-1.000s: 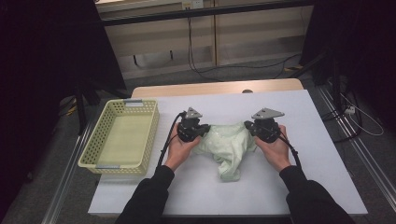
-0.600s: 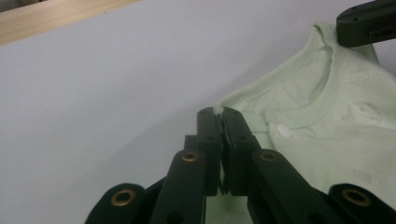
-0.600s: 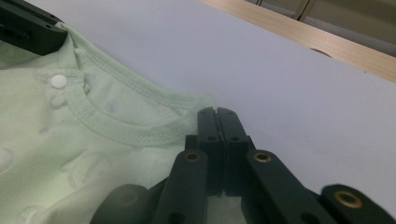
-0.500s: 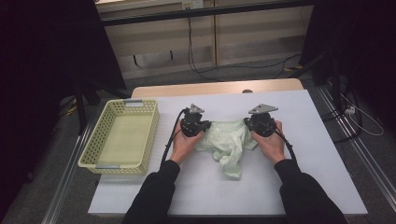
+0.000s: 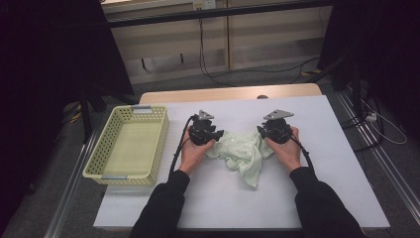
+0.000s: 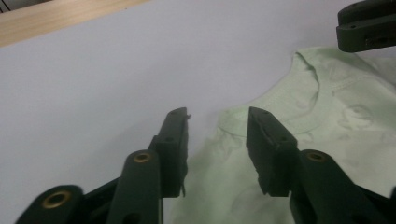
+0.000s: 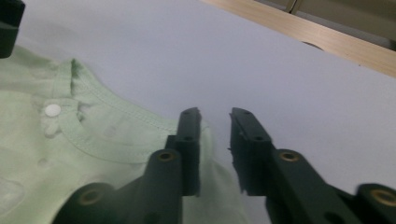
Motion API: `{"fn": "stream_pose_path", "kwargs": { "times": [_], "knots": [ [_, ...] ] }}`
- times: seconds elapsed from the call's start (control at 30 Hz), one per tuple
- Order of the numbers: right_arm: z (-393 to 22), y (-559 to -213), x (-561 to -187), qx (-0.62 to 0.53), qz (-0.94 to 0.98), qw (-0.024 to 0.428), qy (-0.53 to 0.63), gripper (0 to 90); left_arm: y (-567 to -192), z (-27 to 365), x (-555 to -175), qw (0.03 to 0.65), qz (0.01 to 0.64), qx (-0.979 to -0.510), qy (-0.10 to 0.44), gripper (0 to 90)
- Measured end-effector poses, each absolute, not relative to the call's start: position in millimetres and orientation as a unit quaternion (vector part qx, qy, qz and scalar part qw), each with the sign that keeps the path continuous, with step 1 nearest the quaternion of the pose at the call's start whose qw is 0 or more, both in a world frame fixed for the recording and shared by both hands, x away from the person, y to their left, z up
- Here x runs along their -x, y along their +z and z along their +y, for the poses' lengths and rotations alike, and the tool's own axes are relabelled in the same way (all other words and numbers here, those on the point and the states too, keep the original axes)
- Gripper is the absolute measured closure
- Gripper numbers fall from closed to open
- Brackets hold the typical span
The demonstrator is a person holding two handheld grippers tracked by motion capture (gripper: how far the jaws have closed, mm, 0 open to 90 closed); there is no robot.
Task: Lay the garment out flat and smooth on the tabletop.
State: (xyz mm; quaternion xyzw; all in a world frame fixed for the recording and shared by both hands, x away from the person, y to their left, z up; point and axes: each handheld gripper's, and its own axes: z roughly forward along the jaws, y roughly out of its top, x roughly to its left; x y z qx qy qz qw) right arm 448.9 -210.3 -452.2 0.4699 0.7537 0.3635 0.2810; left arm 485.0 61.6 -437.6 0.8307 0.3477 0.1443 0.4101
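A pale green baby shirt (image 5: 243, 152) lies crumpled on the white table (image 5: 218, 208) between my two grippers. My left gripper (image 5: 217, 135) is at the shirt's left shoulder. In the left gripper view it (image 6: 218, 115) stands open, with the shirt's (image 6: 336, 107) edge lying under the gap between the jaws. My right gripper (image 5: 262, 132) is at the right shoulder. In the right gripper view it (image 7: 215, 113) is open by a narrower gap, and the shirt's (image 7: 93, 135) neckline with a white snap (image 7: 53, 110) lies to its left.
An empty yellow basket (image 5: 130, 144) stands at the table's left edge. A wooden strip (image 5: 228, 94) runs along the far edge. Bare table spreads in front of the shirt and to the right. Cables (image 5: 376, 121) lie on the floor at the right.
Both grippers moved closer together and a little away from the person. The shirt, spread wider before, is now bunched between them.
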Motion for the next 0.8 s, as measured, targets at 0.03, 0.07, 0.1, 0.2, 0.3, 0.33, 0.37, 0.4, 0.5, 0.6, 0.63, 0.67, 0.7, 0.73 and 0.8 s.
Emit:
{"fn": "stream_pose_path", "kwargs": {
  "times": [0.03, 0.07, 0.1, 0.2, 0.3, 0.33, 0.37, 0.4, 0.5, 0.6, 0.63, 0.67, 0.7, 0.73, 0.8],
  "knots": [
    [-212.3, -450.0, -447.3, -0.471, 0.752, 0.28, 0.366, 71.3, -435.4, 63.4, -482.3, 0.409, 0.348, -0.831, 0.145, 54.4],
    [-214.3, -448.1, -445.4, -0.471, 0.752, 0.276, 0.369, 70.5, -433.1, 65.4, -479.3, 0.408, 0.348, -0.831, 0.145, 51.7],
    [-216.4, -446.3, -442.7, -0.472, 0.752, 0.271, 0.372, 70.2, -431.0, 67.6, -475.8, 0.409, 0.348, -0.831, 0.147, 48.7],
    [-222.9, -442.2, -432.1, -0.464, 0.759, 0.266, 0.371, 70.1, -425.2, 74.0, -465.5, 0.404, 0.339, -0.835, 0.155, 42.7],
    [-232.0, -439.5, -420.7, -0.462, 0.762, 0.263, 0.371, 70.7, -422.9, 79.6, -456.9, 0.401, 0.331, -0.839, 0.161, 38.9],
    [-235.3, -439.2, -417.1, -0.462, 0.763, 0.263, 0.369, 71.0, -423.2, 81.7, -455.0, 0.401, 0.329, -0.839, 0.163, 38.9],
    [-239.3, -439.4, -413.9, -0.462, 0.763, 0.263, 0.366, 71.8, -424.1, 83.9, -453.6, 0.401, 0.332, -0.838, 0.163, 39.4],
    [-243.3, -440.1, -411.3, -0.466, 0.763, 0.262, 0.365, 72.6, -425.5, 86.6, -453.7, 0.402, 0.335, -0.837, 0.161, 41.4],
    [-256.4, -445.5, -410.2, -0.479, 0.758, 0.259, 0.357, 74.2, -434.4, 92.3, -456.9, 0.398, 0.353, -0.833, 0.15, 51.2],
    [-263.1, -453.0, -414.2, -0.489, 0.759, 0.244, 0.354, 75.0, -441.3, 95.6, -461.5, 0.392, 0.364, -0.832, 0.144, 54.4],
    [-263.3, -455.4, -415.6, -0.491, 0.761, 0.237, 0.351, 74.8, -441.9, 97.1, -463.1, 0.39, 0.366, -0.833, 0.145, 54.5],
    [-263.2, -457.7, -416.9, -0.491, 0.763, 0.233, 0.35, 74.5, -442.9, 98.1, -464.3, 0.39, 0.37, -0.831, 0.145, 54.5],
    [-262.9, -459.7, -418.0, -0.49, 0.766, 0.229, 0.346, 74.4, -443.8, 99.4, -465.5, 0.387, 0.375, -0.83, 0.141, 54.5],
    [-262.9, -461.4, -418.9, -0.489, 0.77, 0.226, 0.343, 74.3, -445.0, 100.2, -466.3, 0.384, 0.377, -0.831, 0.141, 54.4],
    [-261.8, -464.5, -419.6, -0.49, 0.774, 0.212, 0.342, 75.0, -447.2, 100.8, -467.4, 0.382, 0.382, -0.831, 0.134, 53.6]
  ]
}}
